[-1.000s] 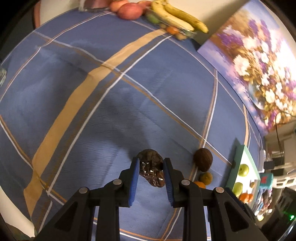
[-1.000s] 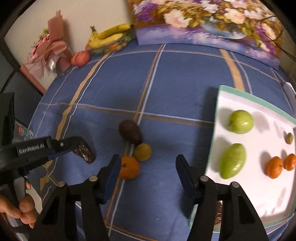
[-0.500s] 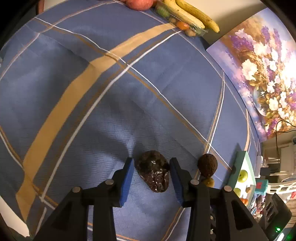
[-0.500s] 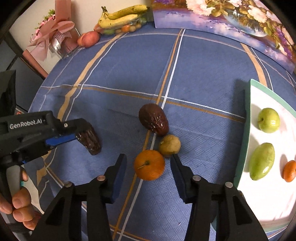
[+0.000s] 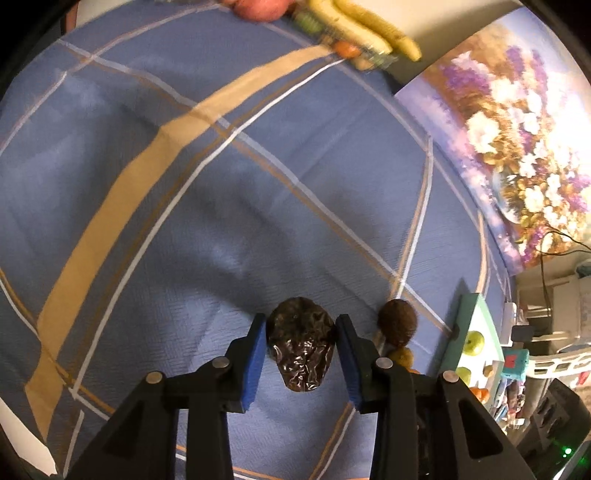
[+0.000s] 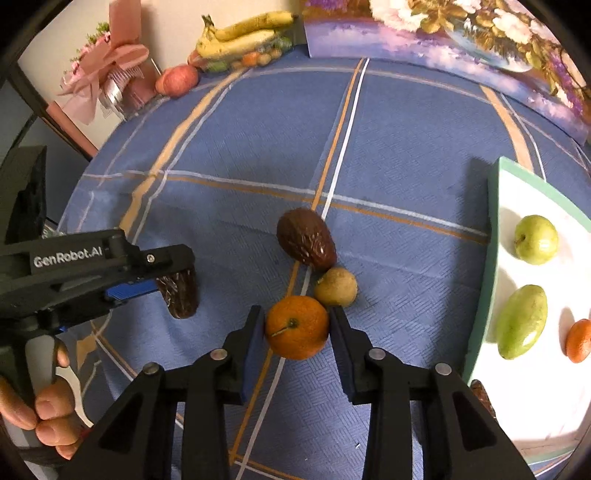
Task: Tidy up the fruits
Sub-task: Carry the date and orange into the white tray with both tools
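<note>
A dark wrinkled fruit (image 5: 301,354) sits between the blue pads of my left gripper (image 5: 301,321). Its jaws are closing and both pads touch the fruit's sides. The right wrist view shows the same fruit (image 6: 181,299) in that gripper just above the blue cloth. My right gripper (image 6: 296,314) is closing too, its pads against an orange (image 6: 297,328) that rests on the cloth. A small yellow-brown fruit (image 6: 336,287) touches the orange, with a brown avocado-like fruit (image 6: 306,238) behind it.
A white tray with a green rim (image 6: 491,221) lies at the right, holding a green apple (image 6: 535,239), a green mango (image 6: 521,321) and a tangerine (image 6: 580,339). Bananas (image 6: 243,35), a red apple (image 6: 176,80) and a flower painting (image 6: 461,48) line the far edge.
The left jaws let go of the dark fruit, opened, then came back against it. The right gripper moved left over the orange and narrowed around it.
</note>
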`<action>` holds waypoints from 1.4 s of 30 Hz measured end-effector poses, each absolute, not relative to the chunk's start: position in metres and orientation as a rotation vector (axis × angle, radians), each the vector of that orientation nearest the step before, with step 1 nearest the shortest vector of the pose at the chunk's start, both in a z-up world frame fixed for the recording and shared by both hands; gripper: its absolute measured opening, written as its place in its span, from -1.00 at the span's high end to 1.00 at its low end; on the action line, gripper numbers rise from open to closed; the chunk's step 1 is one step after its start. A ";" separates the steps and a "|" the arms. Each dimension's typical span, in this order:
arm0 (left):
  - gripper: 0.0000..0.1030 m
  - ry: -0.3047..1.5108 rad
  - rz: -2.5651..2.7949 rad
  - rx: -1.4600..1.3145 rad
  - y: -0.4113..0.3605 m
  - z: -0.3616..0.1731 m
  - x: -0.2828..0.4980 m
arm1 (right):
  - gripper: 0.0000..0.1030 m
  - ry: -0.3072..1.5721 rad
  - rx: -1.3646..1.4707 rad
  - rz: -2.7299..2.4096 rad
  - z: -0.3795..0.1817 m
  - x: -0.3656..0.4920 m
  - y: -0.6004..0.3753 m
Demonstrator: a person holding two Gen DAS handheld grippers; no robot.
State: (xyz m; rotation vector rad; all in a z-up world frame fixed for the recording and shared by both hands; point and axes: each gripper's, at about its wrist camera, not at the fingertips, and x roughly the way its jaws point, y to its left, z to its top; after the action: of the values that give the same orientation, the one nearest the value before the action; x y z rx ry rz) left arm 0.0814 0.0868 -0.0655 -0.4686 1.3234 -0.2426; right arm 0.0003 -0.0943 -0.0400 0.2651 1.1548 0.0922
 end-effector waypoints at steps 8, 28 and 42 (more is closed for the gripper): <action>0.24 1.232 -0.328 -0.409 0.068 -0.034 0.068 | 0.28 1.086 0.283 0.038 -0.017 -0.015 -0.122; 0.24 1.227 -0.634 -0.185 -0.056 -0.011 0.015 | 0.28 1.059 0.450 -0.288 -0.014 -0.072 -0.253; 0.24 1.187 -0.834 -0.041 -0.137 -0.018 -0.022 | 0.27 1.008 0.550 -0.437 -0.009 -0.125 -0.325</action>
State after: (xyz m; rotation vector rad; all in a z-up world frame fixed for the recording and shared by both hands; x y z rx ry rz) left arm -0.0223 -0.1366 -0.0185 -0.0410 1.1874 -0.8335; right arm -0.1248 -0.3250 -0.0089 0.5496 1.0080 -0.4367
